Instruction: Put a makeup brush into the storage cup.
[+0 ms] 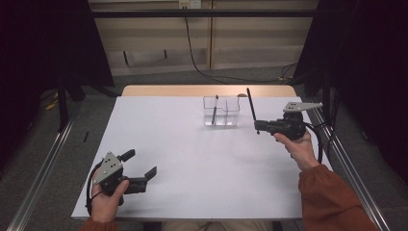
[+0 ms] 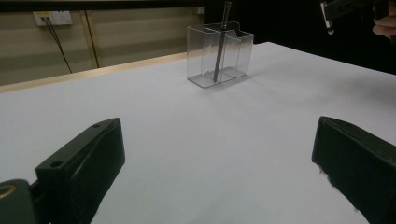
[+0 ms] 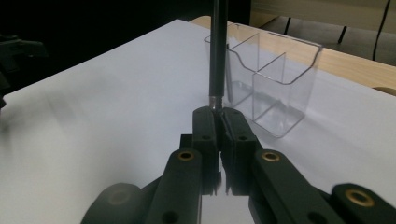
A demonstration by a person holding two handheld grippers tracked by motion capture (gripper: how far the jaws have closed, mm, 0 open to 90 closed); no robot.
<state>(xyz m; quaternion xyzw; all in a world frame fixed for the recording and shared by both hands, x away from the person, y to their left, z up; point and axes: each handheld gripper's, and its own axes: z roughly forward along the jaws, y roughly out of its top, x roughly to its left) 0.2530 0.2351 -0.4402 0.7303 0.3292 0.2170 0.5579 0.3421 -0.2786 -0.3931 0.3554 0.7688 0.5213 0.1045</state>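
High view: two tongs, one clear two-compartment holder [image 1: 221,111] on the white tabletop [image 1: 192,159], two dark pens. One pen [image 1: 214,109] stands in the holder's left compartment; the right tongs [image 1: 258,126] clamp the other pen [image 1: 250,107] just right of the holder. Left gripper view: left tongs [image 2: 219,158] gape apart. Right gripper view: pads pinch the pen's lower end.

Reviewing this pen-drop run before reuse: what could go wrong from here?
1. The right claw pinches the dark pen at its very end; the long free shaft could swing or slip on the way.
2. The clear holder is light-looking and unheld, while the left claw sits open far off; a bump could tip it.
3. One pen already leans in a compartment and could be struck.
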